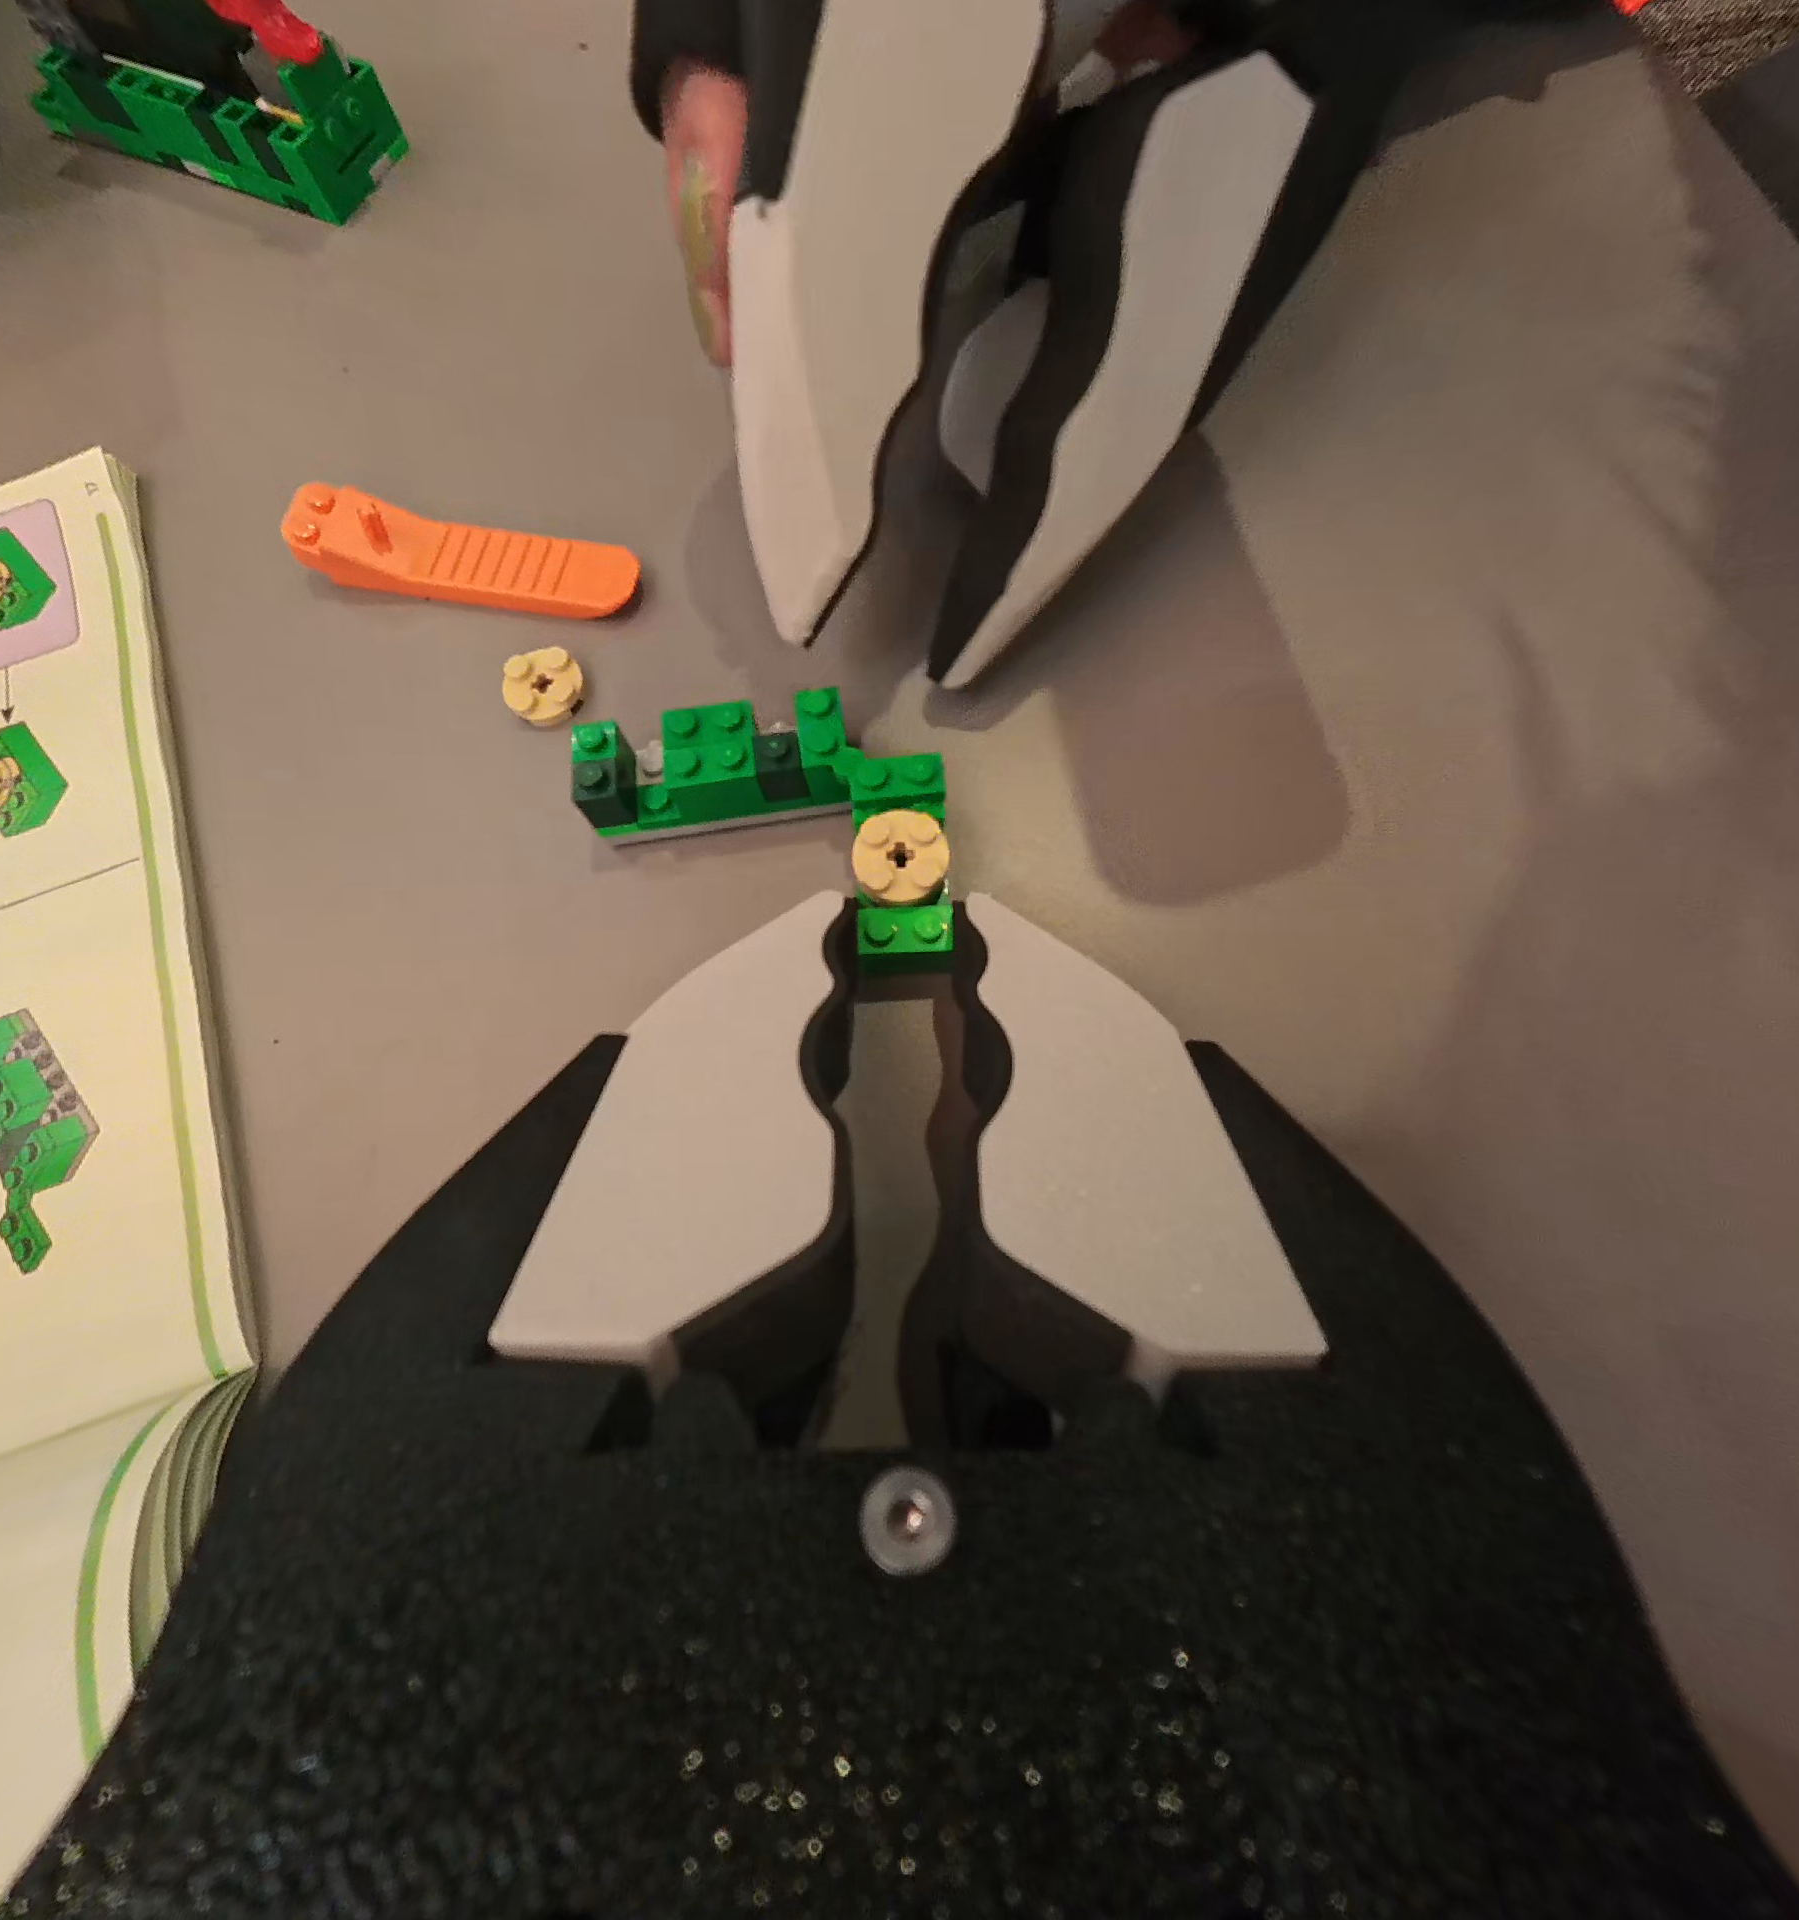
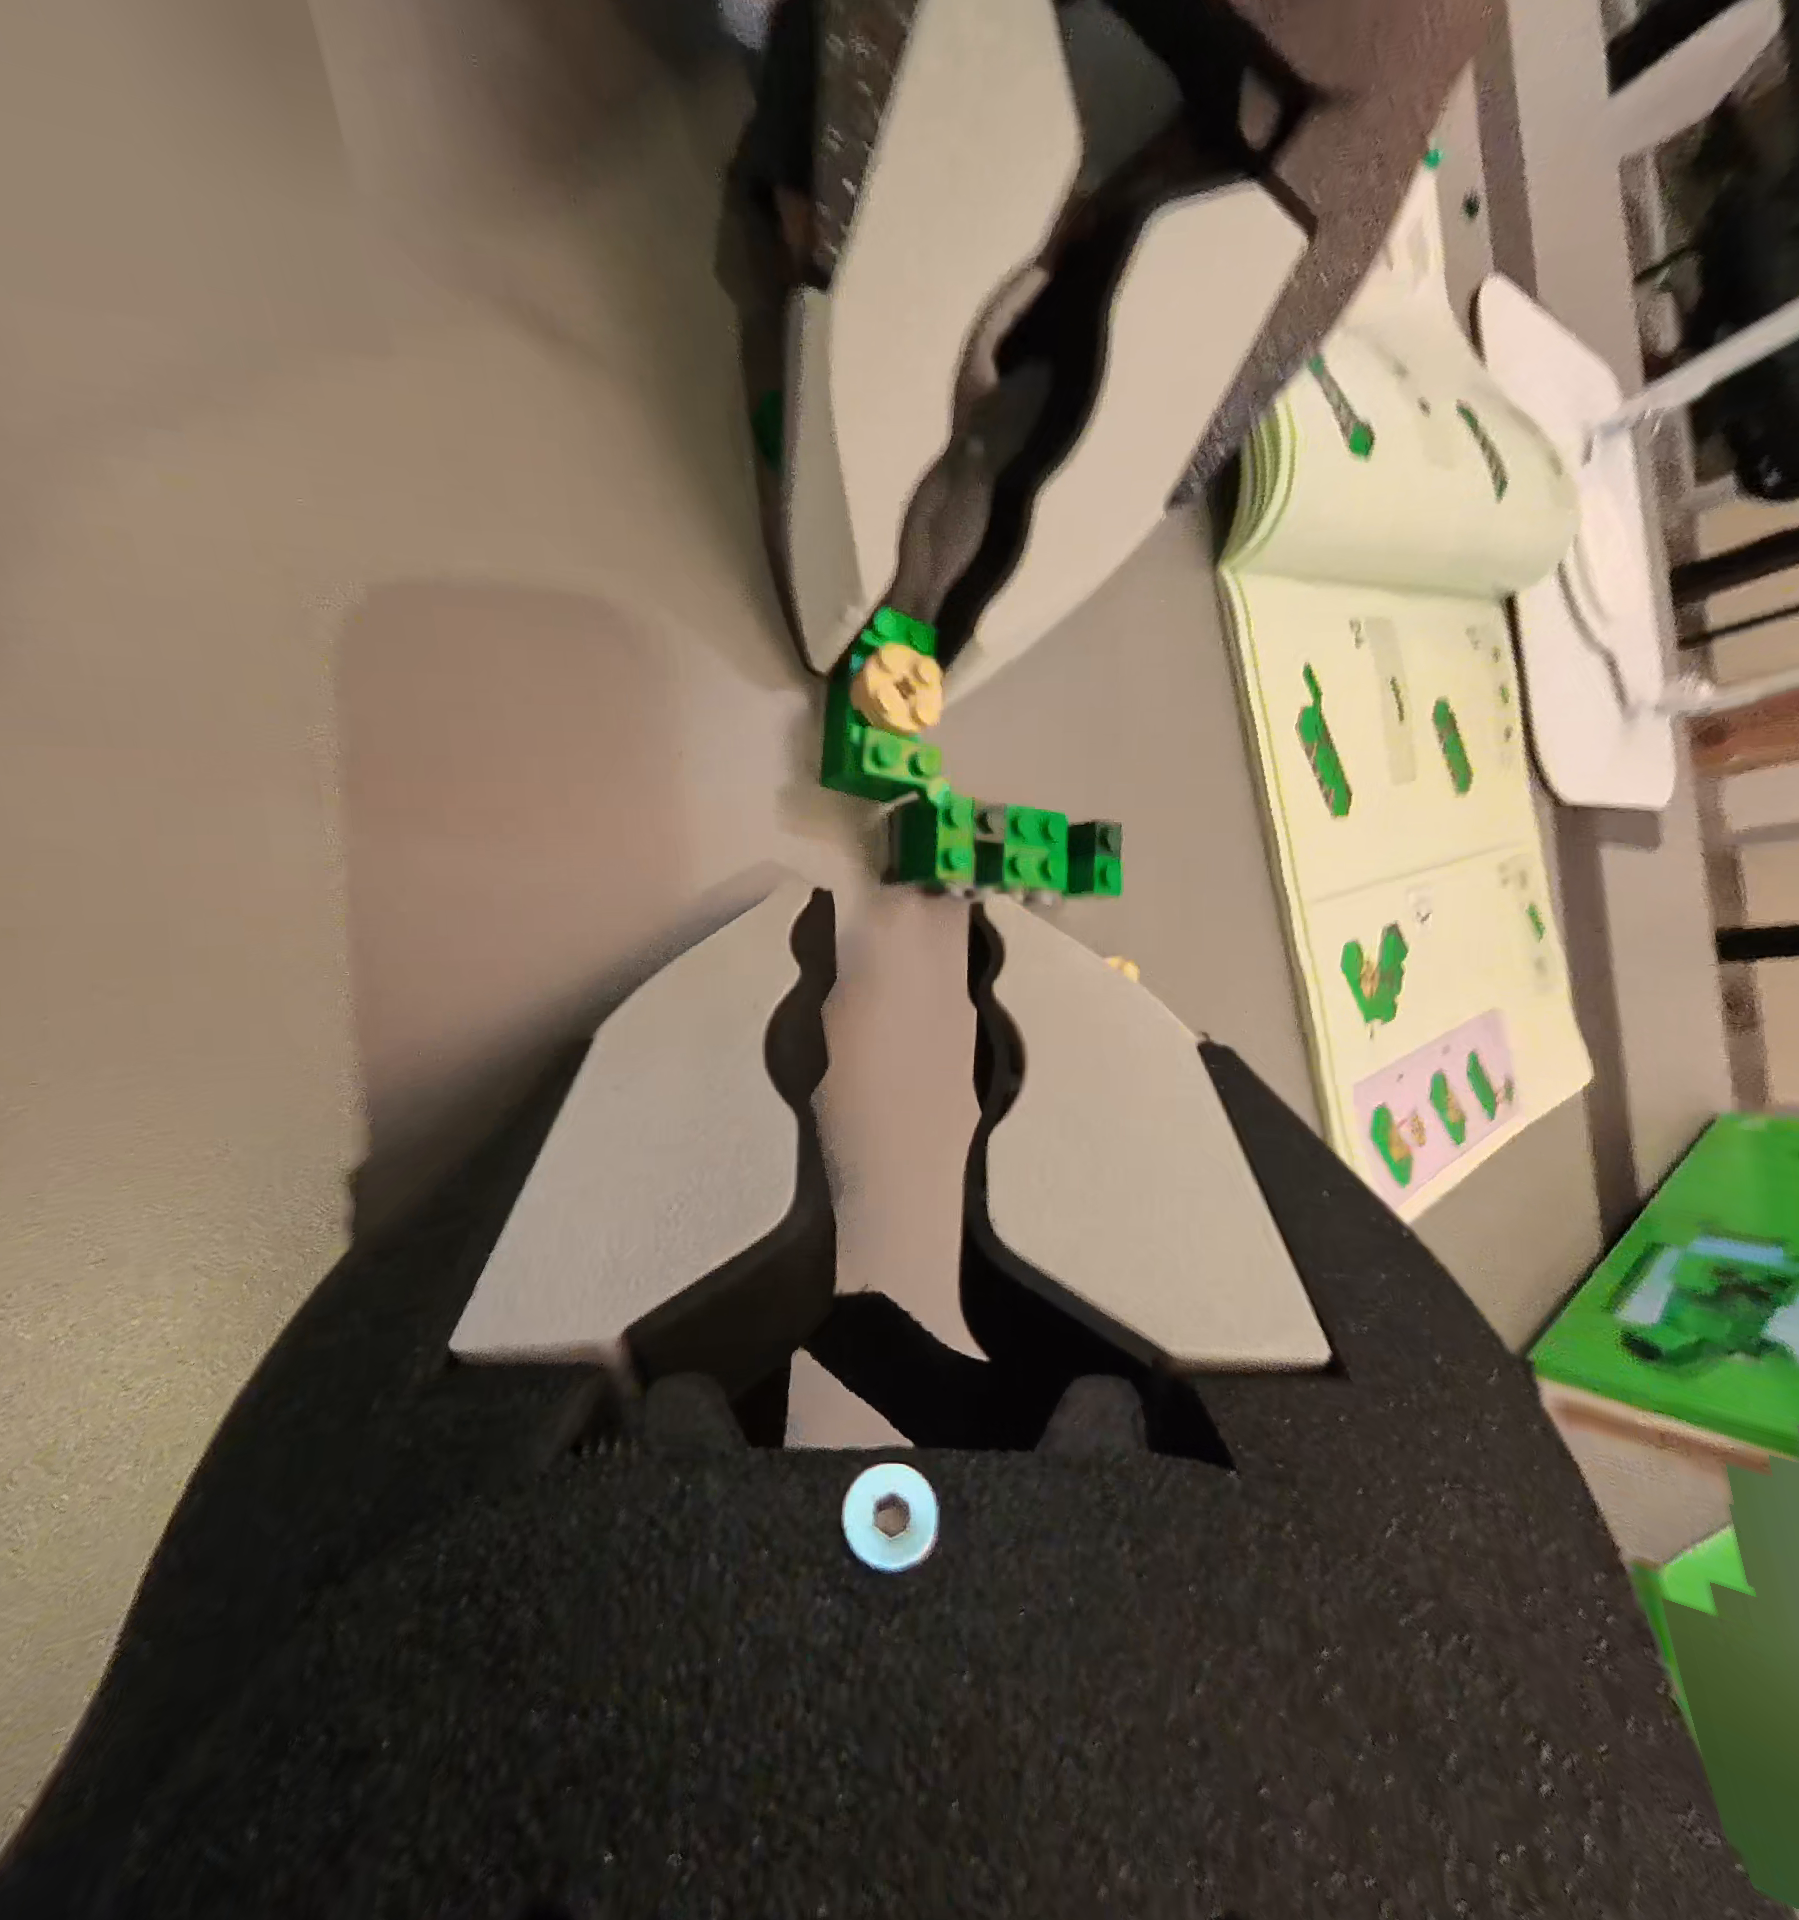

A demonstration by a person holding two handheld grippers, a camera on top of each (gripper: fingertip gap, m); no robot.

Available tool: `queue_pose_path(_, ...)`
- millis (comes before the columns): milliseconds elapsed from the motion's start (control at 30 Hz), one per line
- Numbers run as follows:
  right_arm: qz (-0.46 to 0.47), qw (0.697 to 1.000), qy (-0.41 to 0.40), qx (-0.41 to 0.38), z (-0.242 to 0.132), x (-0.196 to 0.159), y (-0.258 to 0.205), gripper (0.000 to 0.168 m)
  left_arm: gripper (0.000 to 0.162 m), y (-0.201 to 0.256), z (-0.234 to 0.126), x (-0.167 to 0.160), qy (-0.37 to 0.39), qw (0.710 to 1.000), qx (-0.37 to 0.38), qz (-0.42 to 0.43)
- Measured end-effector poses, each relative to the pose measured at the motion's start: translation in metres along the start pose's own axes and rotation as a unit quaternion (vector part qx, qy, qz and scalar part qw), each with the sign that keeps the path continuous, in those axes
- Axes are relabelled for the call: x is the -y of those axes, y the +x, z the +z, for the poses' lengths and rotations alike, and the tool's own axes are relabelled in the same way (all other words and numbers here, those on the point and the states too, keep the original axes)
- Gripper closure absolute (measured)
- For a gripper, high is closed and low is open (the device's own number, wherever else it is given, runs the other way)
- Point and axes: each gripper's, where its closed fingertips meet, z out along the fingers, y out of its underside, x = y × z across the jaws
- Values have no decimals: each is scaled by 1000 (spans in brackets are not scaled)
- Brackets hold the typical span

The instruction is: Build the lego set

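- Green sub-assembly (image 1: 760, 769) is lying on the grey table (image 1: 1394, 1039), one tan round plate (image 1: 901, 855) already seated on it.
- Left gripper (image 1: 905, 914) is clamping the sub-assembly's near end.
- Right gripper (image 2: 900, 904) is hovering empty, fingers apart.
- Second tan round plate (image 1: 544, 684) is lying loose beside the orange separator (image 1: 459, 556); judging by this, much building is remaining.

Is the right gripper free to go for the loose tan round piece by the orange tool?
Probably yes. The right gripper is open and empty, and the loose tan round piece lies alone on bare table between the orange tool and the green build.
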Motion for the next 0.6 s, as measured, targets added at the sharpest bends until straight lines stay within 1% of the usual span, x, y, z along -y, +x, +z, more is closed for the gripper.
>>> queue_pose_path(100,59,998,8,28,0,-5,2,153,146,0,0,0,0,1000,-1,0)
queue_pose_path(167,105,993,20,48,2,-5,3,154,146,0,0,0,0,1000,-2,0)
queue_pose_path(267,136,988,35,62,4,-4,5,154,146,0,0,0,0,1000,-2,1)
queue_pose_path(367,147,985,46,74,5,-1,4,156,146,1,0,0,0,1000,-3,2)
queue_pose_path(600,137,987,42,76,8,0,1,159,146,1,1,0,0,1000,-2,3)
